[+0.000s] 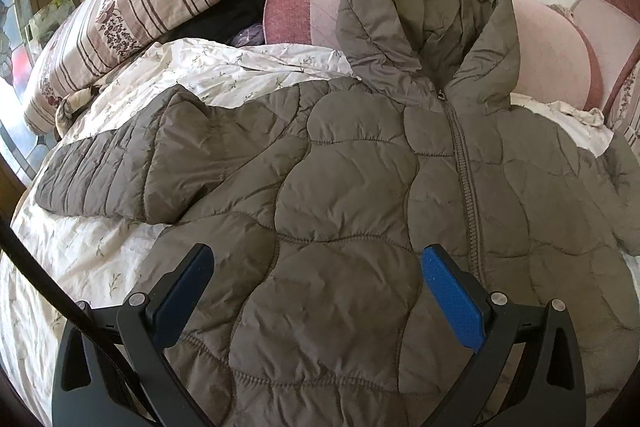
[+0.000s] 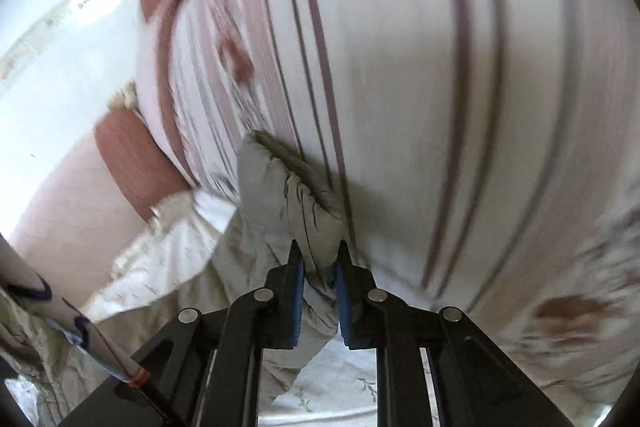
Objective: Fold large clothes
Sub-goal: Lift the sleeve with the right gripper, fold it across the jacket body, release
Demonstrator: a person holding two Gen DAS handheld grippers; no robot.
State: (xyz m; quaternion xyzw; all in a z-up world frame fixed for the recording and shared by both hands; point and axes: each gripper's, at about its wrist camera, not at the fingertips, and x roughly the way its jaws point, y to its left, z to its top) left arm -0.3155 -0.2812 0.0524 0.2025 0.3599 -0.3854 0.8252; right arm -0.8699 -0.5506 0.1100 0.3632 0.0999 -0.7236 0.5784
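Observation:
A grey-brown quilted hooded jacket (image 1: 360,167) lies front up on the bed, zipped, with its hood propped against the cushions at the back. One sleeve (image 1: 132,163) stretches out to the left. My left gripper (image 1: 316,267) hovers open over the jacket's lower front, nothing between its blue pads. In the right wrist view my right gripper (image 2: 319,259) is shut on the jacket's other sleeve end (image 2: 296,195), which bunches up above the fingertips. The picture there is blurred by motion.
A white floral sheet (image 1: 100,259) covers the bed. A striped pillow (image 1: 132,11) lies at the back left, pink cushions (image 1: 552,59) at the back right. A big striped pillow (image 2: 440,87) fills the right wrist view just behind the held sleeve.

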